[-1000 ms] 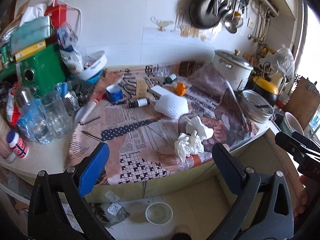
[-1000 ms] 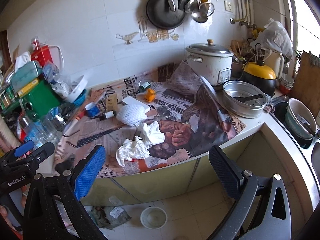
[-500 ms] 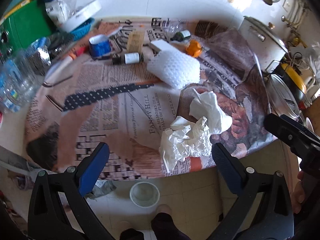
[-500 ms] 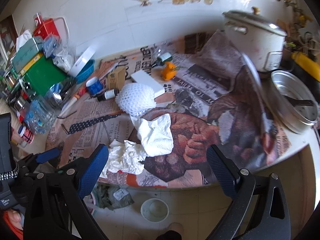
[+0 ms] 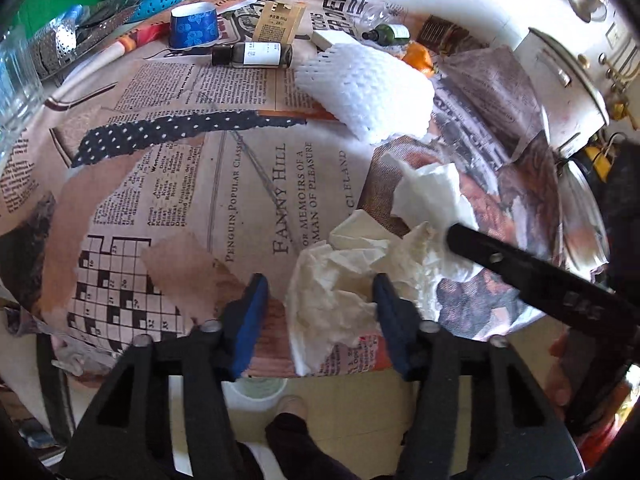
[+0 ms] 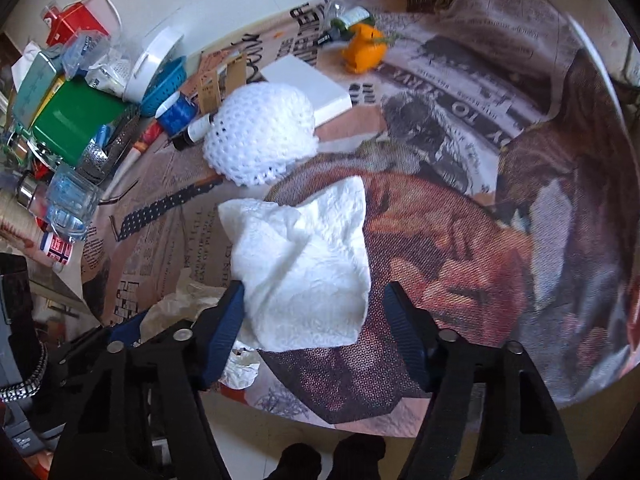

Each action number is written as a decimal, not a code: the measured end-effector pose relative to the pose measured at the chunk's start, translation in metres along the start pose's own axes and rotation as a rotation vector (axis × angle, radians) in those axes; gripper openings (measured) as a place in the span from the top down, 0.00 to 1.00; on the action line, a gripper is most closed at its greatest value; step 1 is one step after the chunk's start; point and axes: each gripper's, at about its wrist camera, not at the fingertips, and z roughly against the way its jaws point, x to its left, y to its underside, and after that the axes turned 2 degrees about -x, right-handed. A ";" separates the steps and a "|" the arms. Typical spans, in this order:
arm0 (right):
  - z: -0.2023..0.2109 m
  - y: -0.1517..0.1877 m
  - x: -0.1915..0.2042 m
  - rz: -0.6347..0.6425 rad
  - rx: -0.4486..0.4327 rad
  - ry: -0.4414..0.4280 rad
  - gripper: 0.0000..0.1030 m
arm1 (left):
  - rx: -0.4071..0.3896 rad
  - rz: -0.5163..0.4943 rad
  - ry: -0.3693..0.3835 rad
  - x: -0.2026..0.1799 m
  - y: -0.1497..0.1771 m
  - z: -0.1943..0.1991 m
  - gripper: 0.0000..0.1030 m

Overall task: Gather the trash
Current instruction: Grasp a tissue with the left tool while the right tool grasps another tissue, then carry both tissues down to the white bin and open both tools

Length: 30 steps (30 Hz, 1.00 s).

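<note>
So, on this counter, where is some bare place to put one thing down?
Free: the newspaper print between the dotted black strip and the crossword, left of the crumpled tissue. Also the brown picture area right of the white paper towel. Crowded: the back, around the small bottle, blue cup and foam net.

Counter (image 5: 52, 92) covered with printed newspaper sheets (image 5: 248, 184). Lying on the paper: 2 crumpled tissues (image 5: 336, 280) (image 6: 304, 264), white foam net (image 5: 368, 88), dark vial (image 5: 252, 55), blue cup (image 5: 194, 26), orange peel (image 6: 364, 50), flat white box (image 6: 308, 84).
</note>
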 end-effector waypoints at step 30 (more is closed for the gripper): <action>0.101 0.087 0.148 -0.010 -0.317 0.136 0.93 | -0.170 -0.246 0.106 0.085 0.046 0.154 0.77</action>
